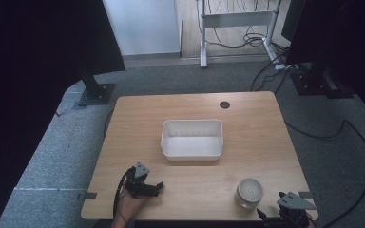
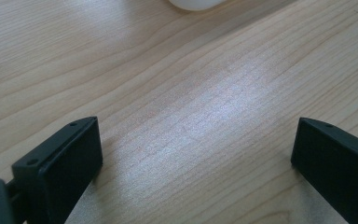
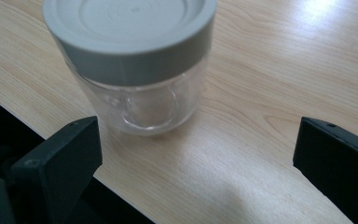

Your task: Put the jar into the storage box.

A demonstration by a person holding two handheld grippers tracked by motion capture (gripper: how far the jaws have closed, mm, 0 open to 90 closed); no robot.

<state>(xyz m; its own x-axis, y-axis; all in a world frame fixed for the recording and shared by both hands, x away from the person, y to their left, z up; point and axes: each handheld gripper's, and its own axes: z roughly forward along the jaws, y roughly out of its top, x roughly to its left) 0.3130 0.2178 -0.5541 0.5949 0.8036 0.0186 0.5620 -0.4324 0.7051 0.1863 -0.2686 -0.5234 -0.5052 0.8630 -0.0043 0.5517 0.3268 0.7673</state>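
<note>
Jar upright near front right corner of bench, grey lid on top, clear glass body below; long axis vertical. Right gripper just beside it at bench edge, jaws wide apart, holding nothing, jar ahead toward one jaw. Left gripper low over front left of bench, jaws wide apart, bare wood between. White tub mid-bench, well apart from jar, open side up. Nothing between jar and right gripper.

No readable text, label, brand or number is showing anywhere: the jar and its grey lid are bearing none, nor is the white tray.
</note>
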